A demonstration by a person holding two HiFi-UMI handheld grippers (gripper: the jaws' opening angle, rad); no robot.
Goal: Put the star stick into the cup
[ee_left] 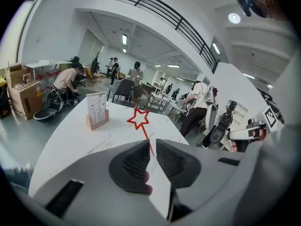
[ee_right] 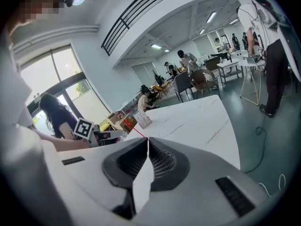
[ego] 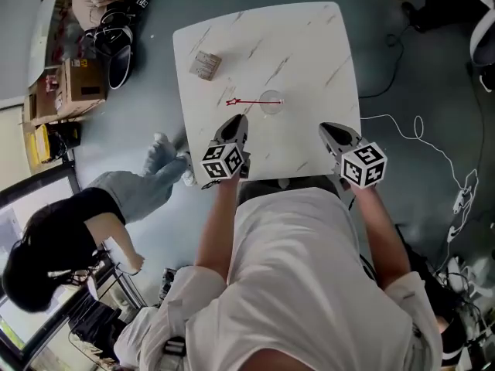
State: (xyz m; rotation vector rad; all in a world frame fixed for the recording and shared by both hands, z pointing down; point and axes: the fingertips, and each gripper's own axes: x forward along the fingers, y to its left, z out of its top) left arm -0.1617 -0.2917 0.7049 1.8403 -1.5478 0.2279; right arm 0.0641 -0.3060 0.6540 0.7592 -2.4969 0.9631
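The red star stick (ego: 251,101) lies on the white marble table (ego: 309,52). Its star points left and its other end reaches the clear cup (ego: 271,102). My left gripper (ego: 240,119) sits just short of the star end, apart from it. In the left gripper view the star (ee_left: 139,118) shows beyond the left gripper (ee_left: 151,147). Its jaws stand a narrow gap apart, and the thin stick runs down out of sight behind their tips. My right gripper (ego: 328,127) hovers over the near right part of the table, jaws together (ee_right: 147,142), holding nothing.
A small card holder (ego: 205,65) stands at the table's far left. A person in black (ego: 54,238) sits left of the table. Cardboard boxes (ego: 73,87) and a chair are further left. White cables (ego: 433,149) trail on the floor at right.
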